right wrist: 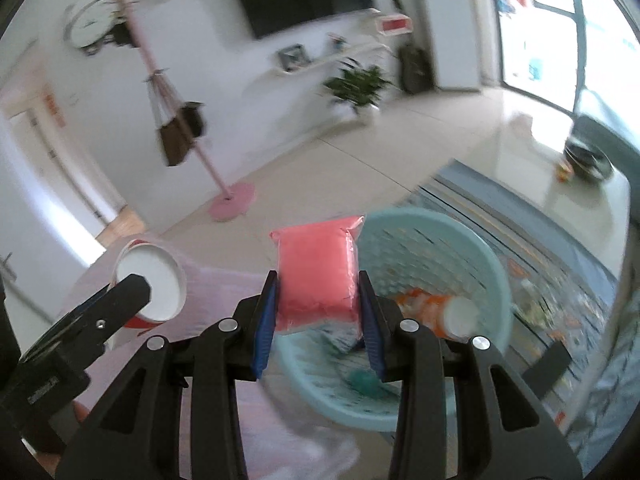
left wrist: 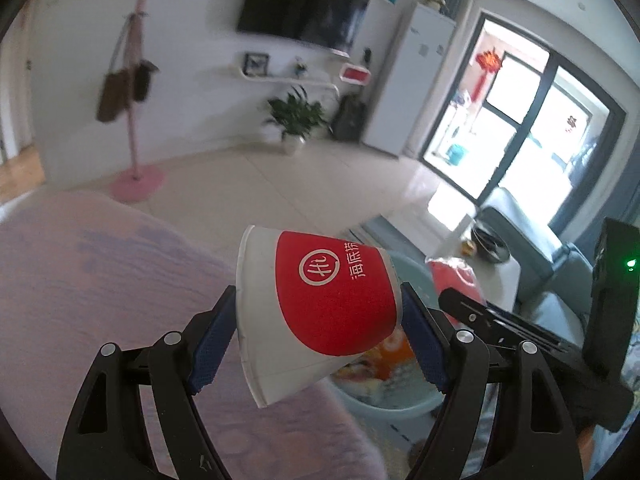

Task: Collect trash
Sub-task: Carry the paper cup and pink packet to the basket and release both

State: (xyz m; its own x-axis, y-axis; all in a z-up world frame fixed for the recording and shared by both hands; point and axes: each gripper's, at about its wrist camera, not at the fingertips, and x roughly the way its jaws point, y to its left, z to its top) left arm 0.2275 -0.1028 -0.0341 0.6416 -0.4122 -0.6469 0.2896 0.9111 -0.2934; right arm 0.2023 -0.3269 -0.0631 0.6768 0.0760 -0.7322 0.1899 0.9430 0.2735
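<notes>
Trash here is 2 items, each held in 1 tool above the lip of a pale blue basket. The left tool is closed on a paper cup, white with a red band and white Chinese lettering; its blue pads press the cup's sides. The cup lies tilted on its side, wide mouth toward the left of the left wrist view, narrow base to the right. In the right wrist view the same cup shows its white interior, with 1 black finger of the left tool in front of it.

The right tool is clamped on a pink packet in clear plastic wrap, held upright between its blue pads, the top sticking up past the fingertips. In the left wrist view the packet appears behind the cup, with the right tool just below it.

The basket has a slotted wall and sits on a patterned rug. Inside it lie an orange and white wrapper and a small teal thing, too blurred to name. A pink cover spreads under the left tool, beside the basket. Further off are a pink coat stand, a potted plant and a wall television.
</notes>
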